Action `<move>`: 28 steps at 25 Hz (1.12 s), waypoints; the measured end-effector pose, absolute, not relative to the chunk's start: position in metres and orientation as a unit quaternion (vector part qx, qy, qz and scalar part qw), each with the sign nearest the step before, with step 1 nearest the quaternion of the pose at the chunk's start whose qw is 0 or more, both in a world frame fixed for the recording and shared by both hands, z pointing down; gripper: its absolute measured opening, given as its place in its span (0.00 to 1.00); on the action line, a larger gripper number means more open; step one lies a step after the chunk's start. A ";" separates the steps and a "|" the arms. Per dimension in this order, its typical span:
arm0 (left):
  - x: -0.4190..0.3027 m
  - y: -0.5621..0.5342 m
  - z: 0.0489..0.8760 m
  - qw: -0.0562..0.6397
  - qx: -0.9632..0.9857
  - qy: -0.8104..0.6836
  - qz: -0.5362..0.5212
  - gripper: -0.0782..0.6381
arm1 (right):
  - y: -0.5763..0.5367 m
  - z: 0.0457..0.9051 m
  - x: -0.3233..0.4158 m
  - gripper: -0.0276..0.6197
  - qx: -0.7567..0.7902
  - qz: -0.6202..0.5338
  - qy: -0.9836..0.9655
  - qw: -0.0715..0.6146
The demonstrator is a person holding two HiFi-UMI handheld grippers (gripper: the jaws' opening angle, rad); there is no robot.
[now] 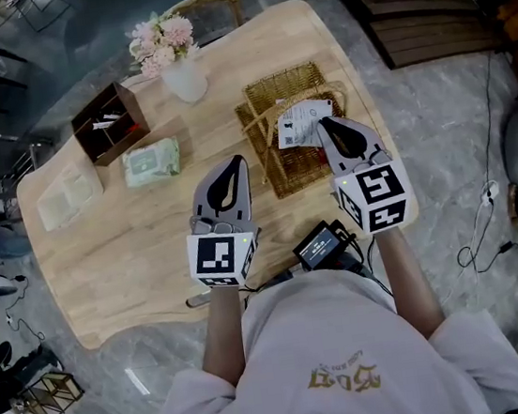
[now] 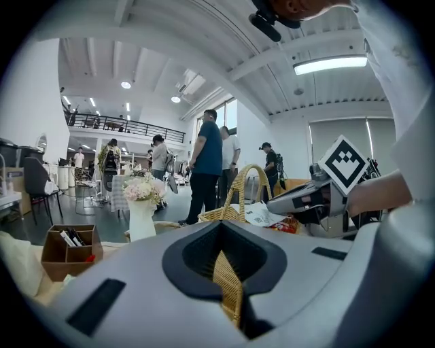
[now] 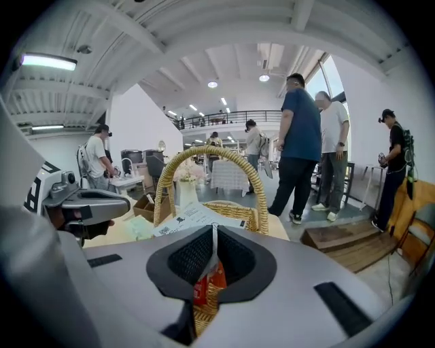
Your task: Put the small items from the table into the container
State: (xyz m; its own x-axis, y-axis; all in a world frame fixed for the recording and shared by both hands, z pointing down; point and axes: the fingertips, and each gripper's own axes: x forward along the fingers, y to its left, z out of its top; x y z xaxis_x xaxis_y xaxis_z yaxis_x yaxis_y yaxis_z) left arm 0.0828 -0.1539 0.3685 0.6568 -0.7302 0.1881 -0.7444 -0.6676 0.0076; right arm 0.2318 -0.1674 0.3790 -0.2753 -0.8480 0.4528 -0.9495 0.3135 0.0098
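Note:
A wicker basket with a hoop handle stands right of the table's middle, with a white printed packet lying in it. My right gripper reaches over the basket. In the right gripper view its jaws are shut on the thin white edge of a red packet, which hangs down into the basket. My left gripper is just left of the basket, shut and holding nothing. In the left gripper view the basket shows through the gap behind its tips. A green wipes pack lies on the table.
A brown compartment box, a vase of flowers and a clear plastic bag sit on the table's left half. A black device lies at the near edge. A chair stands beyond the table. People stand in the background.

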 end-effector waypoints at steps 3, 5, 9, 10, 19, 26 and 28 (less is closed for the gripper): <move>0.081 -0.153 0.367 0.042 0.910 -0.403 0.083 0.10 | -0.165 0.371 0.235 0.07 0.588 0.126 -0.781 0.165; 0.080 -0.152 0.366 0.041 0.911 -0.402 0.083 0.10 | -0.164 0.368 0.239 0.07 0.597 0.122 -0.777 0.157; 0.076 -0.147 0.364 0.038 0.913 -0.397 0.080 0.10 | -0.157 0.360 0.236 0.07 0.599 0.103 -0.776 0.168; 0.074 -0.146 0.363 0.038 0.914 -0.397 0.079 0.10 | -0.155 0.357 0.234 0.07 0.601 0.092 -0.776 0.171; 0.053 -0.130 0.348 0.027 0.915 -0.396 0.067 0.10 | -0.132 0.323 0.224 0.07 0.639 0.026 -0.755 0.146; 0.036 -0.114 0.329 0.013 0.918 -0.393 0.048 0.10 | -0.107 0.304 0.201 0.07 0.639 0.022 -0.761 0.111; 0.030 -0.108 0.323 0.007 0.919 -0.392 0.042 0.10 | -0.099 0.300 0.186 0.07 0.626 0.014 -0.773 0.104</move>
